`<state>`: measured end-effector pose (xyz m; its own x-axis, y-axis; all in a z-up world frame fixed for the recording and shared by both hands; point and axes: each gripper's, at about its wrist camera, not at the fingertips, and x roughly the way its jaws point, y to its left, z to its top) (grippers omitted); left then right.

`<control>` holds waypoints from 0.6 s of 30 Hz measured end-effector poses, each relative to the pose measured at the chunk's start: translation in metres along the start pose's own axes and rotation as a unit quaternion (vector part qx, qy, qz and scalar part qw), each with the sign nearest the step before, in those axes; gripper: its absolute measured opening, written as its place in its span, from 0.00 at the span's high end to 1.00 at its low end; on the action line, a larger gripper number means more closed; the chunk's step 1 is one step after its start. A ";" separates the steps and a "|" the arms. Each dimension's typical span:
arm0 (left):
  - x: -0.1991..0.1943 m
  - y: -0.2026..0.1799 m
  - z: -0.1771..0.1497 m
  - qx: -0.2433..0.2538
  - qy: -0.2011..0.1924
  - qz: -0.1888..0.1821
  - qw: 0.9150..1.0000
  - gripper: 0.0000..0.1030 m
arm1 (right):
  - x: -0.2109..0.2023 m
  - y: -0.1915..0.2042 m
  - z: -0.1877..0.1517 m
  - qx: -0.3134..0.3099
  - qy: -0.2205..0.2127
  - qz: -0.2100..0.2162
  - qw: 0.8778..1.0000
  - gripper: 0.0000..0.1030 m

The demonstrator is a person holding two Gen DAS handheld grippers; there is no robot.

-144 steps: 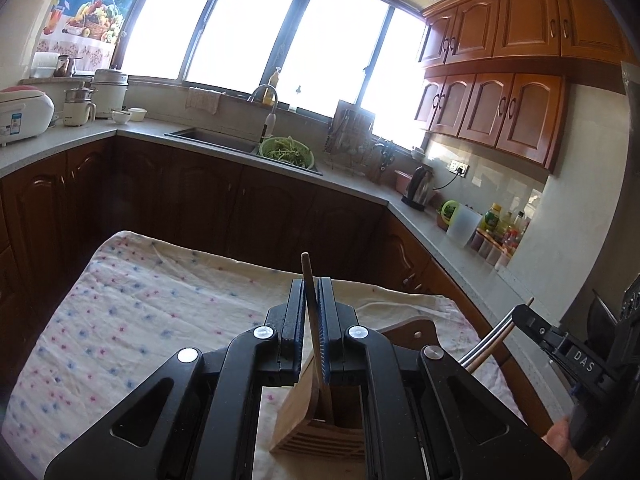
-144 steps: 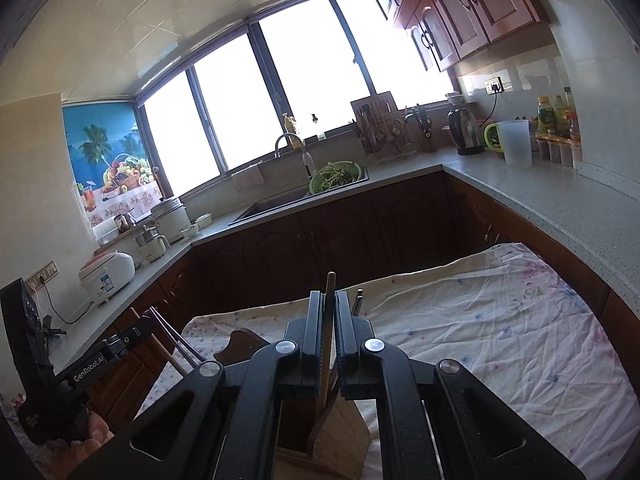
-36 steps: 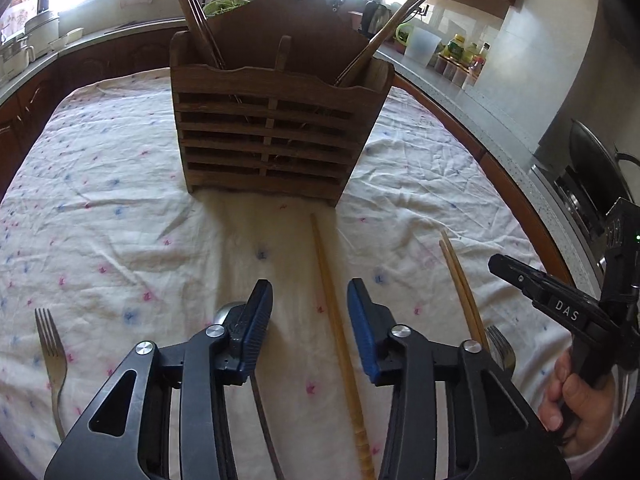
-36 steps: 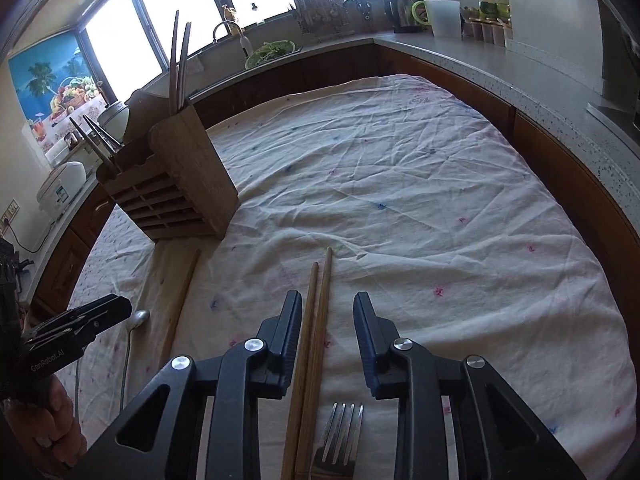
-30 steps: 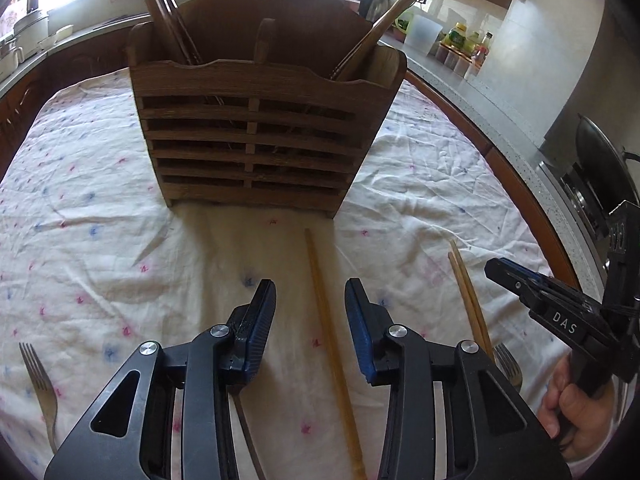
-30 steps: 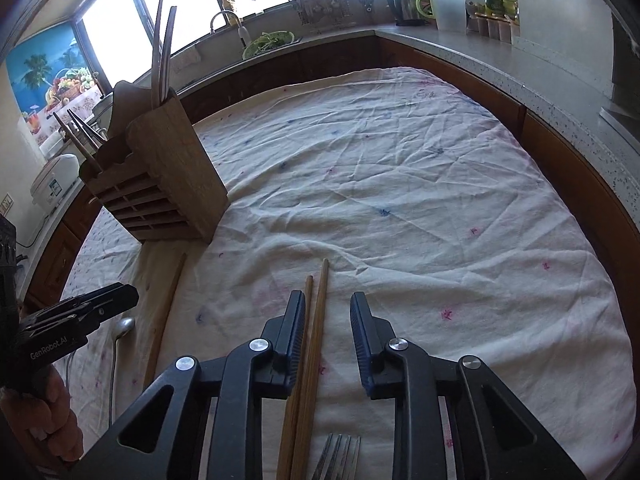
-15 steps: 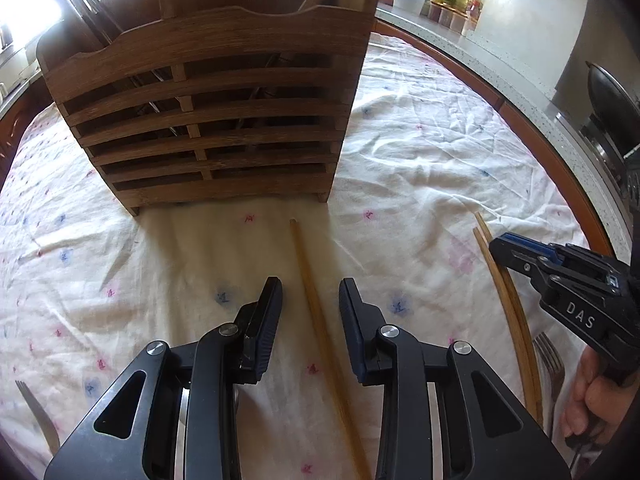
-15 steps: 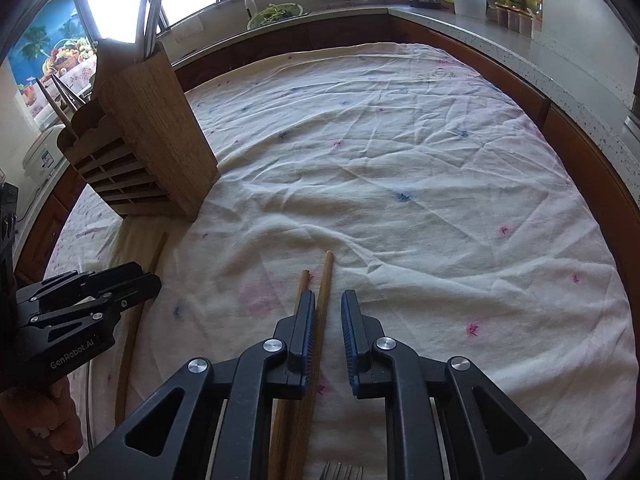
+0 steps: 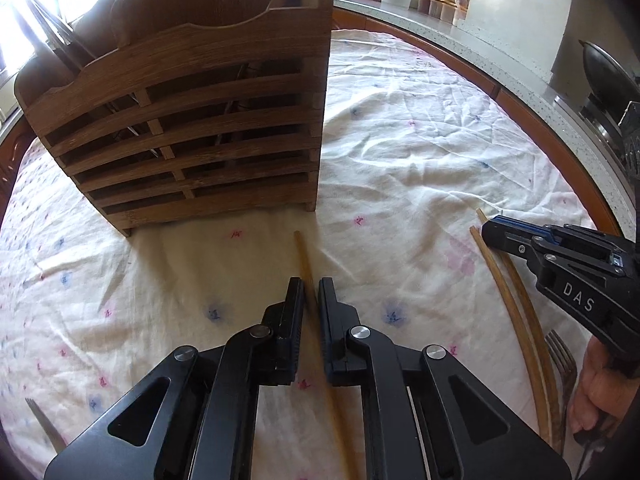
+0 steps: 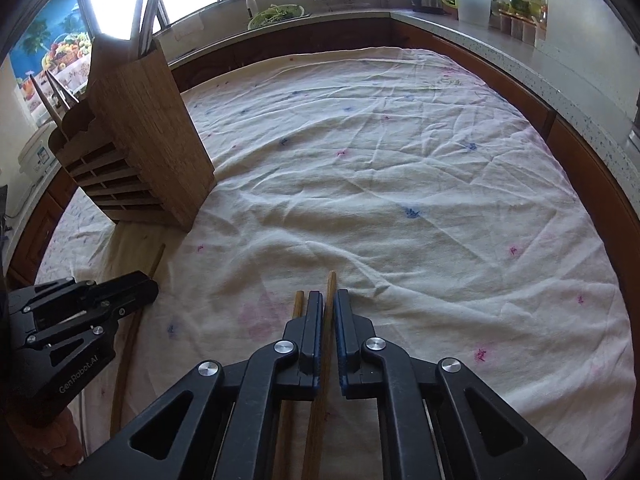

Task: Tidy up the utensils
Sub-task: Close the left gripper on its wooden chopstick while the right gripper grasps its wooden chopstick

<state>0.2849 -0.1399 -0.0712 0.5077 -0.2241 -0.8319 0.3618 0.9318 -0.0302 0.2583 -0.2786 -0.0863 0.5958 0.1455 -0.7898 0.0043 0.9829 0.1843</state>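
Note:
A slatted wooden utensil holder [image 9: 188, 128] stands on the floral tablecloth, with several chopsticks standing in it; it also shows in the right wrist view [image 10: 140, 152]. My left gripper [image 9: 310, 286] is shut on a single wooden chopstick [image 9: 302, 252] lying on the cloth in front of the holder. My right gripper [image 10: 328, 300] is shut on one chopstick [image 10: 331, 280] of a pair; the second chopstick [image 10: 297, 302] lies just left of the jaws. The right gripper also shows at the right of the left wrist view [image 9: 560, 256].
A fork [image 9: 560, 356] lies by the pair of chopsticks at the right, another fork [image 9: 44, 424] at the cloth's left edge. The tablecloth [image 10: 400, 184] covers a round table. Kitchen counters [image 10: 520, 56] with jars, a kettle and a sink ring the room.
Both grippers have come down and forward onto the cloth. Both jaws have closed, the left on the single chopstick and the right on one chopstick of the pair.

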 end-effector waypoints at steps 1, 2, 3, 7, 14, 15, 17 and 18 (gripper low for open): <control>-0.002 0.001 -0.001 -0.003 0.001 -0.007 1.000 0.95 | -0.003 -0.002 -0.001 0.009 -0.002 0.008 1.000 0.94; -0.004 0.002 -0.002 -0.009 -0.001 -0.013 1.000 0.95 | -0.007 -0.003 -0.003 0.013 -0.007 0.012 1.000 0.95; -0.008 0.004 -0.004 -0.015 -0.004 -0.018 1.000 0.95 | -0.013 -0.003 -0.004 0.016 -0.014 0.017 1.000 0.95; -0.028 0.007 -0.012 -0.045 -0.021 -0.053 0.997 0.95 | -0.040 -0.004 -0.007 0.026 -0.037 0.036 0.998 0.95; -0.086 0.019 -0.026 -0.077 -0.070 -0.096 0.990 0.95 | -0.090 0.001 -0.013 0.026 -0.078 0.058 0.995 0.95; -0.096 0.022 -0.030 -0.078 -0.078 -0.099 0.989 0.95 | -0.096 0.002 -0.014 0.025 -0.082 0.061 0.994 0.95; -0.115 0.028 -0.037 -0.082 -0.091 -0.105 0.987 0.95 | -0.110 0.006 -0.017 0.021 -0.092 0.065 0.993 0.95; -0.123 0.030 -0.040 -0.083 -0.097 -0.108 0.986 0.95 | -0.117 0.008 -0.018 0.019 -0.097 0.067 0.993 0.95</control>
<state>0.2023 -0.0725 0.0085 0.5788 -0.4580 -0.6748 0.3531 0.8866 -0.2989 0.1738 -0.2860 -0.0029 0.7366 0.2462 -0.6299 -0.0565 0.9505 0.3055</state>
